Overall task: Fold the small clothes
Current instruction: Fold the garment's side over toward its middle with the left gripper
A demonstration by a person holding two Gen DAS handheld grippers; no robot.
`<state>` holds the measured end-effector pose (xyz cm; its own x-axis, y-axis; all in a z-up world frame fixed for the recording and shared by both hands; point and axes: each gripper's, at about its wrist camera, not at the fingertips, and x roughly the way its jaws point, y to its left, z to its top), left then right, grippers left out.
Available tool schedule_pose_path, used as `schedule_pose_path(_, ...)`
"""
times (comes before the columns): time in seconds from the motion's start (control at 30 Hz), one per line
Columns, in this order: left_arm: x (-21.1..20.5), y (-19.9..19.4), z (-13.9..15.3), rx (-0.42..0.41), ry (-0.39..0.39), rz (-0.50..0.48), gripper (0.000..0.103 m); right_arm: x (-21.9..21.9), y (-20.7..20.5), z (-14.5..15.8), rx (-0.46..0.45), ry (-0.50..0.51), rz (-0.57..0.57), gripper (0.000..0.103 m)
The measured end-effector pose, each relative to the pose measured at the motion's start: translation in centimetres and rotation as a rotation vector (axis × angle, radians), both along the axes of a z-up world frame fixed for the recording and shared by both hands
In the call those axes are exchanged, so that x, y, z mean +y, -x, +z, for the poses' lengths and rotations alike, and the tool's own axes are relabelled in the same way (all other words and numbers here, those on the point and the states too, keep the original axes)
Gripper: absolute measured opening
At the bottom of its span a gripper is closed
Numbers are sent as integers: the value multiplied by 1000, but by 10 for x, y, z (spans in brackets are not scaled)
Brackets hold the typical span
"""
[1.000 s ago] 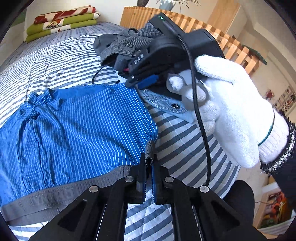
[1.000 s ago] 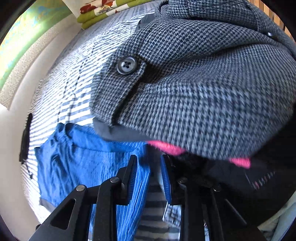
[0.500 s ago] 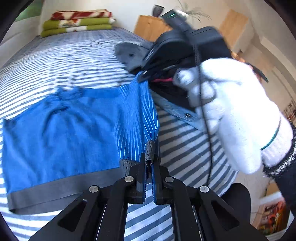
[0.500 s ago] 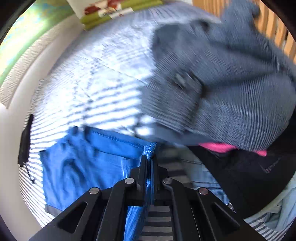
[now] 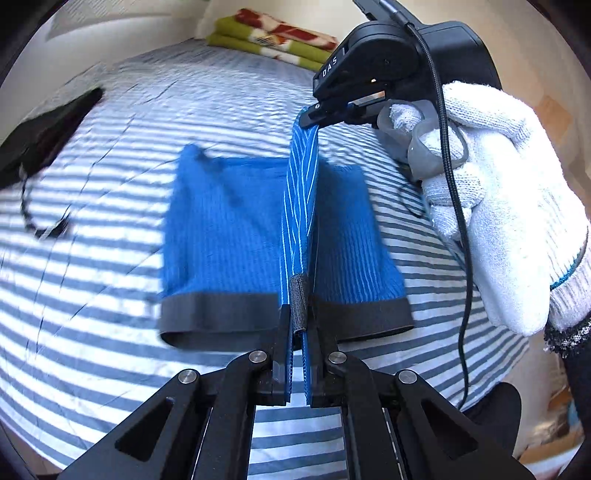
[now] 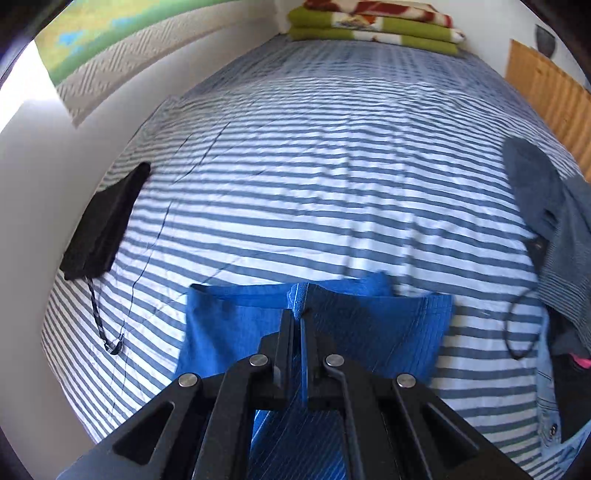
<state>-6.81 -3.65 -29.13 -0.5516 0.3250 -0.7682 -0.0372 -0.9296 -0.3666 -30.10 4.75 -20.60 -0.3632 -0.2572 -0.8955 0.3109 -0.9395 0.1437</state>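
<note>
Blue pinstriped shorts (image 5: 229, 229) with a dark grey waistband (image 5: 221, 310) lie on the striped bed. One side of them is lifted into a taut upright fold. My left gripper (image 5: 298, 314) is shut on the waistband end of that fold. My right gripper (image 5: 314, 114), held by a white-gloved hand (image 5: 495, 206), is shut on the fold's far hem end. In the right wrist view the right gripper (image 6: 298, 317) pinches the blue hem (image 6: 299, 291), and the rest of the shorts (image 6: 388, 332) spread below it.
The striped bedsheet (image 6: 314, 166) runs all around. A black pouch with a cord (image 6: 103, 225) lies at the left by the wall. A pile of grey and denim clothes (image 6: 554, 221) sits at the right. Folded green blankets (image 6: 373, 26) are at the far end.
The right gripper closed on the shorts' hem. Both grippers swept left, lifting the right side of the shorts away from the clothes pile and up over the rest.
</note>
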Motion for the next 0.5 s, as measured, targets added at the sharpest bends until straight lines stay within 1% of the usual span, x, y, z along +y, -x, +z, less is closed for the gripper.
schedule_pose_path(0.13,-28,-3,-17,-34,-37,43,3,-42,2,-19,-8,-62,35,3)
schedule_pose_path(0.33,-50,-5,-36,-49,-81,62,3,-69,3,-40,-30,-116,50,3)
schedule_pose_path(0.5,-62,-6,-46,-62,-97,67,3,-82,4,-48,-36,-149,62,3)
